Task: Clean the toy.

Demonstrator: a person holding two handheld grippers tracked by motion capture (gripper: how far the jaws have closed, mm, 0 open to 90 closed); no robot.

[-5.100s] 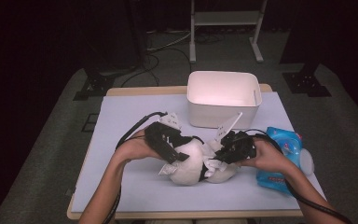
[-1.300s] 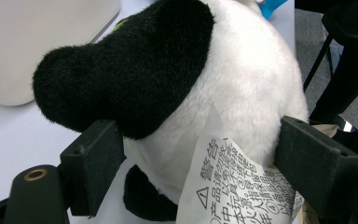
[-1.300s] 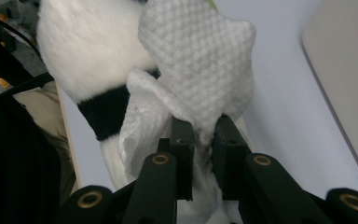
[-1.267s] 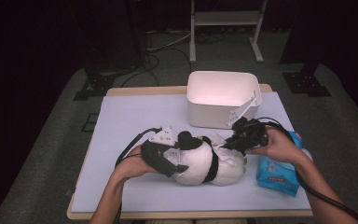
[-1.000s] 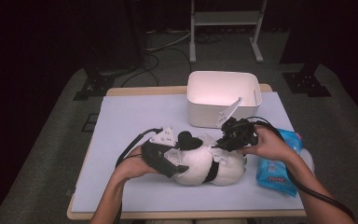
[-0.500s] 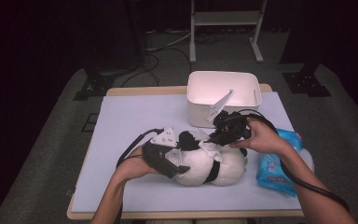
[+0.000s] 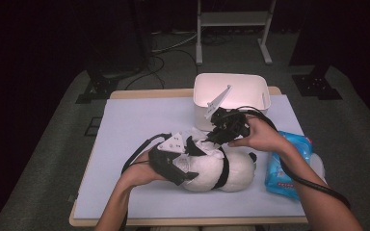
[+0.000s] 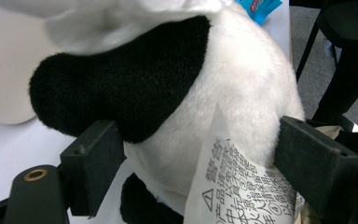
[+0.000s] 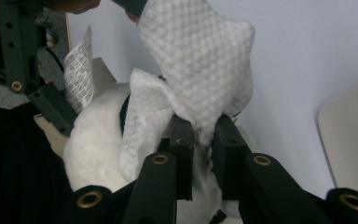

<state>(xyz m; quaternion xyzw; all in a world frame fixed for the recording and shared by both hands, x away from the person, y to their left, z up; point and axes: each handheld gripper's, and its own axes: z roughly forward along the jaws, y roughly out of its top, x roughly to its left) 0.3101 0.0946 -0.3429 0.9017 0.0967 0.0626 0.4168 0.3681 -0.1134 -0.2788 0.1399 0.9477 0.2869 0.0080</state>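
A black-and-white panda plush [image 7: 233,168] lies on the pale blue table top [image 7: 139,125]. My left gripper [image 7: 185,166] is shut on the plush from the left, and in the left gripper view its jaws press into the white fur [image 8: 242,93] beside a printed label [image 8: 233,186]. My right gripper [image 7: 213,139] hovers over the top of the plush, shut on a white textured wipe [image 7: 203,144]. In the right gripper view the wipe [image 9: 205,60] stands up from between the closed jaws [image 9: 203,140] and drapes onto the plush [image 9: 93,140].
A white bin [image 7: 257,85] stands at the back of the table, just beyond my right hand. A blue wipes packet [image 7: 289,166] lies at the right edge. Black cables trail from both grippers across the table.
My right gripper, with the wipe, has moved left and slightly up, from beside the blue packet to above the plush. The left gripper and the plush have stayed put.
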